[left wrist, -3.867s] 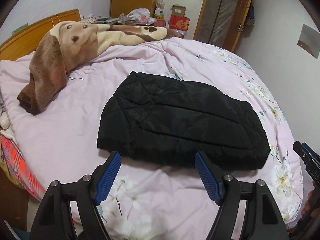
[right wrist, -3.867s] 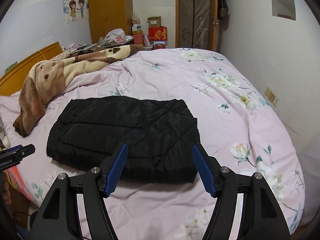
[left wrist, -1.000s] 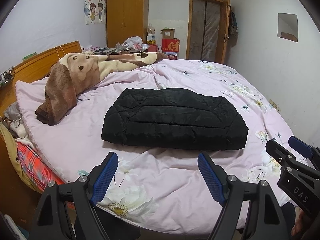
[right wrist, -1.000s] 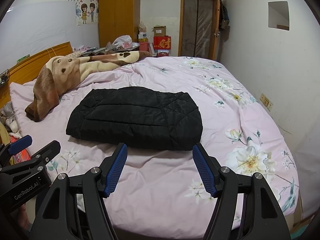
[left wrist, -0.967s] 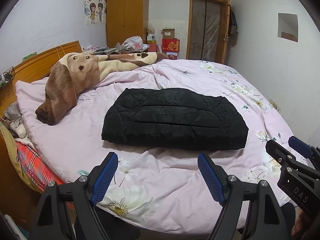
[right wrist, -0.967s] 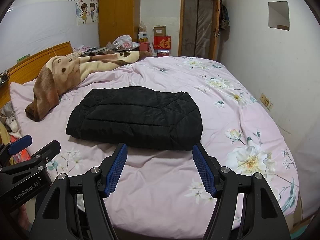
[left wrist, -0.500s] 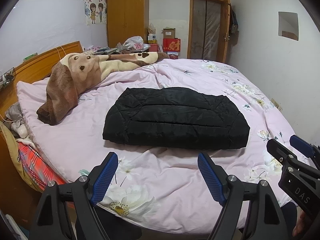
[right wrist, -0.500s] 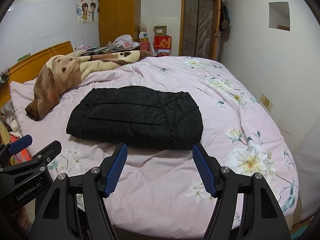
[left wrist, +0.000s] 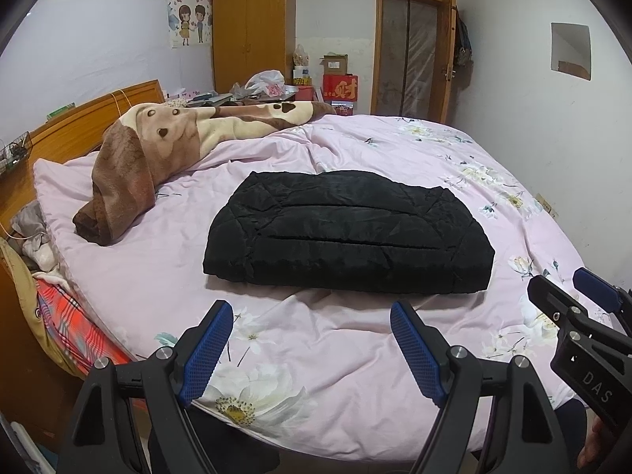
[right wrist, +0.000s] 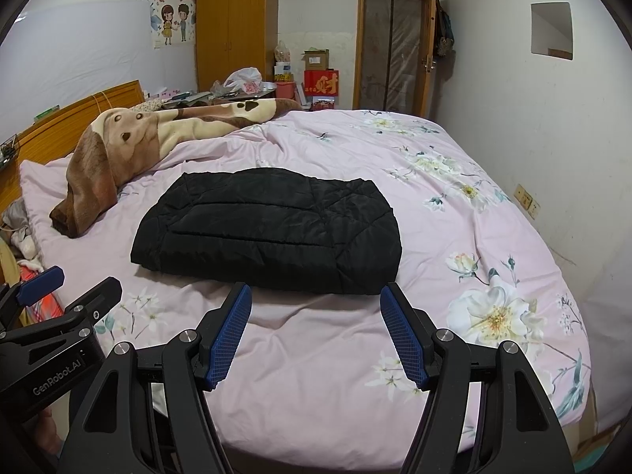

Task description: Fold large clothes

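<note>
Black quilted jacket (left wrist: 347, 233) sits folded into a thick rectangle in the middle of the bed (left wrist: 355, 355), flat on the pink floral duvet (left wrist: 130, 260), touched by neither gripper. Sweeping from the left: a wooden headboard (left wrist: 79, 122) runs along the lavender wall, and below it, at the bed's edge, there's a red plaid cloth (left wrist: 67, 324) tucked down the side. Next along, a brown and cream plush blanket (left wrist: 158, 146) with a bear-face print is heaped across the pillow end, well apart from the jacket. Behind it a cartoon couple sticker (left wrist: 191, 19) on the wall, then a tall wooden wardrobe (left wrist: 252, 35), a cluttered surface with a white plastic bag (left wrist: 262, 81) and a red box (left wrist: 340, 87) with a cardboard box on top of it. Further right, a wood-framed door (left wrist: 412, 55), then the plain white wall with a small square recess (left wrist: 570, 51).

Down front, the left gripper (left wrist: 311, 345) hovers above the near edge of the bed, blue pads spread wide, nothing between them. Over on the right wrist view, the right gripper (right wrist: 315, 330) is just the same: jaws wide apart, empty, short of the jacket's near edge, with big white blossoms printed on the duvet just to its right. An electrical socket (right wrist: 527, 199) shows low on the right wall.
</note>
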The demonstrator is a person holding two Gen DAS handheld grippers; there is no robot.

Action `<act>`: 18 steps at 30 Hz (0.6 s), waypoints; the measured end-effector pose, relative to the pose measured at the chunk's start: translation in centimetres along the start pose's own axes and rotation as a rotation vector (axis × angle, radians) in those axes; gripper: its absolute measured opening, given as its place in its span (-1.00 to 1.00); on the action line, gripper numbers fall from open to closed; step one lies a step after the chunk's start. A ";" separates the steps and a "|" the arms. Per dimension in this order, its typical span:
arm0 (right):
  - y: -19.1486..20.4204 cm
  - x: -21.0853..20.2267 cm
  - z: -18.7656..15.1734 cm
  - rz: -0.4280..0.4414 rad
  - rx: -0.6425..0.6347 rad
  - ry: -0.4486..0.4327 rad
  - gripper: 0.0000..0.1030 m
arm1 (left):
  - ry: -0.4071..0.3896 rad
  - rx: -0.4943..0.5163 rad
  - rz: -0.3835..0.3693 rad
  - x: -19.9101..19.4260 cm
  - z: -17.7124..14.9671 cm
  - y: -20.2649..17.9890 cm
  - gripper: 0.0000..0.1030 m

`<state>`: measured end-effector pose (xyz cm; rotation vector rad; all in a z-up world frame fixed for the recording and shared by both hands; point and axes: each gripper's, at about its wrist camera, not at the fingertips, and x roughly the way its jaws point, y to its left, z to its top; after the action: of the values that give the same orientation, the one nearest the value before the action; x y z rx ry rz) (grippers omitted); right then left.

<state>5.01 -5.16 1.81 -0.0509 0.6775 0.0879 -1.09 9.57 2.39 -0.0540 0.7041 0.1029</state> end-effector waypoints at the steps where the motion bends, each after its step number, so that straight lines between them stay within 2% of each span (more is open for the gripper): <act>1: 0.0 0.0 0.0 0.000 0.000 0.001 0.32 | 0.001 -0.001 -0.002 0.0 0.0 0.1 0.59; 18: 0.0 0.0 0.0 0.001 -0.002 0.003 0.32 | 0.004 0.002 0.008 0.2 0.0 0.2 0.59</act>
<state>5.02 -5.15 1.75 -0.0522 0.6803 0.0897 -0.91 9.80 2.25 -0.0492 0.7084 0.1101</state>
